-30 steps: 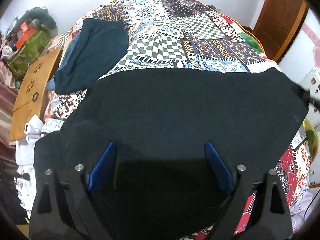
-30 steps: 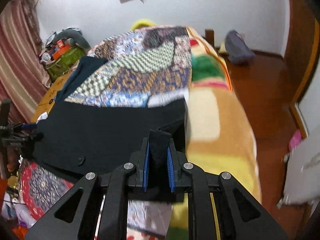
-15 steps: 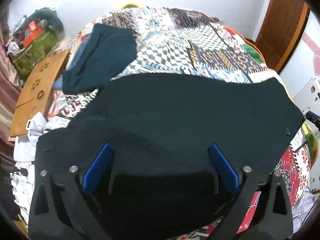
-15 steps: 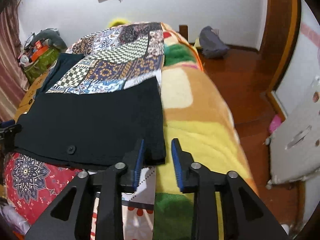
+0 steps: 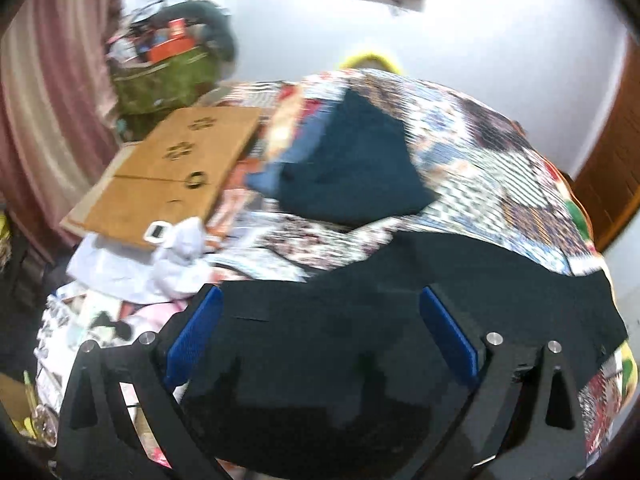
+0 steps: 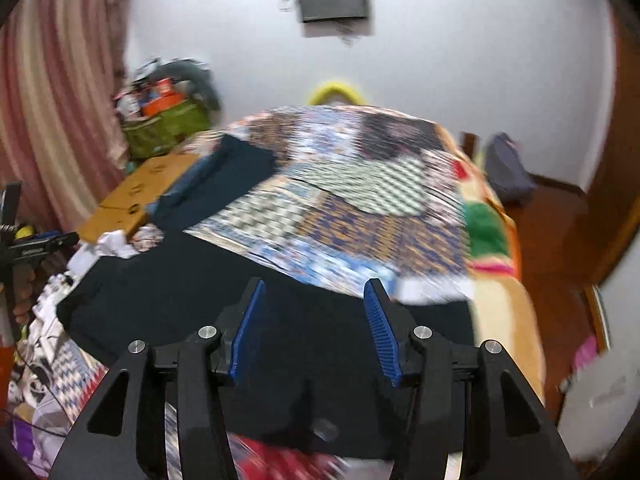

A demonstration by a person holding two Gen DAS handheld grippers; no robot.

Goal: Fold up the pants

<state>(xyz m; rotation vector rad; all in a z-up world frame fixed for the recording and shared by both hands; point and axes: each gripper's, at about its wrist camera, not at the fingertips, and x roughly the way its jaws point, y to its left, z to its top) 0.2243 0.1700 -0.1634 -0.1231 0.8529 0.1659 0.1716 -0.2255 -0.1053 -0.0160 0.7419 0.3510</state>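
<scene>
The black pants [image 5: 400,320] lie spread flat across the near end of the bed, on top of a patchwork quilt [image 5: 500,168]. Both claws hang just above them with nothing between their fingers. The left gripper [image 5: 320,320] has its blue-padded fingers spread wide over the dark cloth. The right gripper [image 6: 314,316] is parted as well, and its pads [image 6: 248,328] frame the near edge of the pants [image 6: 180,300], close to a button [image 6: 326,430] on the fabric; whether the tips touch the cloth I cannot tell.

Further up the quilt [image 6: 340,208] sits a folded dark blue garment [image 5: 360,160], well apart from the pants. To the left of the bed a green bag [image 5: 160,80] stands against the wall, stuffed full, with an orange box [image 5: 170,44] and other blurred clutter poking out of the top. A wooden board [image 5: 160,172] with cut-out patterns lies flat beside the bed, and crumpled white cloth [image 5: 176,256] rests at its near end. Pink striped curtains [image 6: 52,100] hang on the left, and a dark bag [image 6: 508,168] sits on the floor to the right of the bed.
</scene>
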